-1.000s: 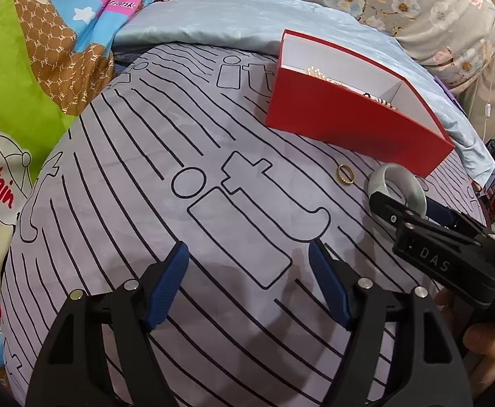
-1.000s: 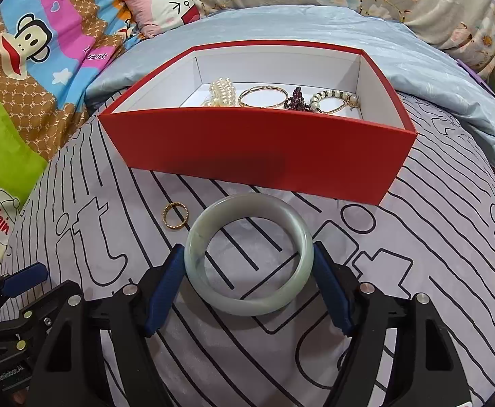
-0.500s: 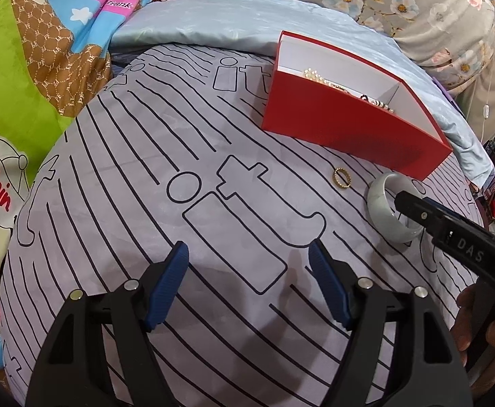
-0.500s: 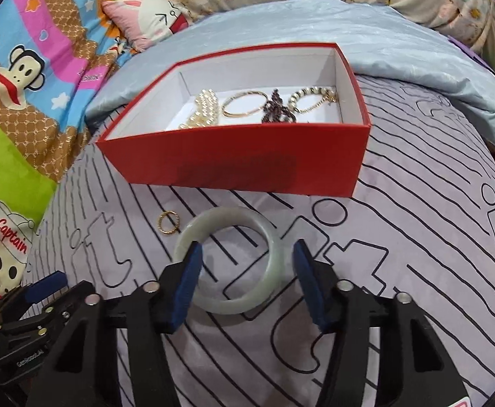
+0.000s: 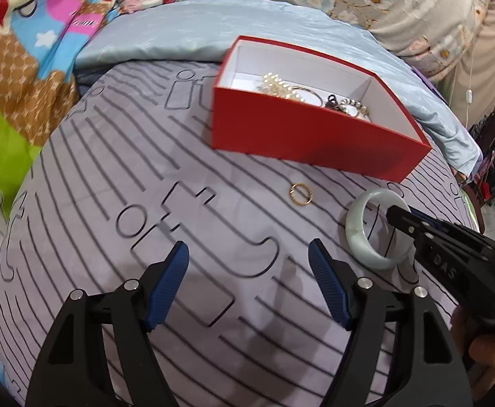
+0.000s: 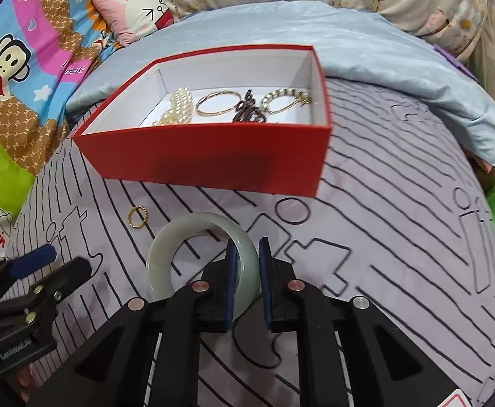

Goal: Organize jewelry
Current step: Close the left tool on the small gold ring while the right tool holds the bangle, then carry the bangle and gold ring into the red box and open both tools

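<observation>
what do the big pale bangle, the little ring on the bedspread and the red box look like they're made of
Bangle: likely jade or glass, a milky pale green with a smooth gloss.
Ring: gold-coloured metal, with a beaded-looking edge; real gold or plating can't be told.
Box: stiff matte red cardboard with a white lining, judging by its thin, crisp walls.

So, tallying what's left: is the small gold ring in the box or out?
Out. The small gold ring lies on the striped sheet, in front of the red box.
</observation>
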A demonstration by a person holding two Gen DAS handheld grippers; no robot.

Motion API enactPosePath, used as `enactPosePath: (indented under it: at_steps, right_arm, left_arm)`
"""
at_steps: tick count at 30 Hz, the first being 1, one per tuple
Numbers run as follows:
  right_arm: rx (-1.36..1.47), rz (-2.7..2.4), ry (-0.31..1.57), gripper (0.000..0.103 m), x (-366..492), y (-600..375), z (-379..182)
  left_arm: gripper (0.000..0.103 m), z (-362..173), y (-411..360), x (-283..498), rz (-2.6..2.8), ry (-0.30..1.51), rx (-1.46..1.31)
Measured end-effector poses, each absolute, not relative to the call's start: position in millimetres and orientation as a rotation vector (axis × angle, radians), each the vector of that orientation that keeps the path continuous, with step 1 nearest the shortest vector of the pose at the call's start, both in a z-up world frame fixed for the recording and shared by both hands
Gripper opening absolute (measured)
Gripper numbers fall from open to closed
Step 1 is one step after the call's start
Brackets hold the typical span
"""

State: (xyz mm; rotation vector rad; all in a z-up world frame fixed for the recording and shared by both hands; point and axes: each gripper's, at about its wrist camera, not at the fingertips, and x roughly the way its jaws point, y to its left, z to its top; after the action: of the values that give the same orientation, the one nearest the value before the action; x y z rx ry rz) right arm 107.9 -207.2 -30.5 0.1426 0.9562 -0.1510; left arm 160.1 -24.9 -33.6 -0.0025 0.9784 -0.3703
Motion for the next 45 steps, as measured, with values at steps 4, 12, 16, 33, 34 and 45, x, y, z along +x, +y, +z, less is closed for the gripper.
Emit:
enactPosePath:
  at_steps: [4, 12, 16, 33, 34, 45]
  right_arm:
    - [0.14, -0.173, 0.951, 0.012, 95.6, -217.7, -23.8]
    - [0.21, -0.189, 0.961, 0.012, 80.7, -241.2, -23.0]
    - [0.225, -0.189, 0.96, 0.012, 79.3, -245.0, -23.5]
    - [0.239, -0.175, 0.919, 0.012, 68.8, -246.0, -3.3]
    - [0.235, -0.175, 0.912, 0.012, 67.8, -245.7, 0.1]
    - [0.127, -0.13, 0.782, 0.012, 96.0, -242.7, 75.2]
  left_arm:
    - [0.06, -33.0, -49.1, 171.3, -0.409, 0.962, 0.04]
    - [0.037, -46.0, -81.1, 187.7, -0.427, 0.949, 0.102]
    - [0.027, -48.8, -90.2, 188.9, -0.419, 0.932, 0.13]
    - [0.018, -37.2, -78.0, 169.4, -0.425, 0.948, 0.109]
    - [0.018, -34.5, -75.2, 167.2, -0.424, 0.949, 0.104]
    - [0.018, 51.3, -45.9, 176.3, -0.475, 0.824, 0.062]
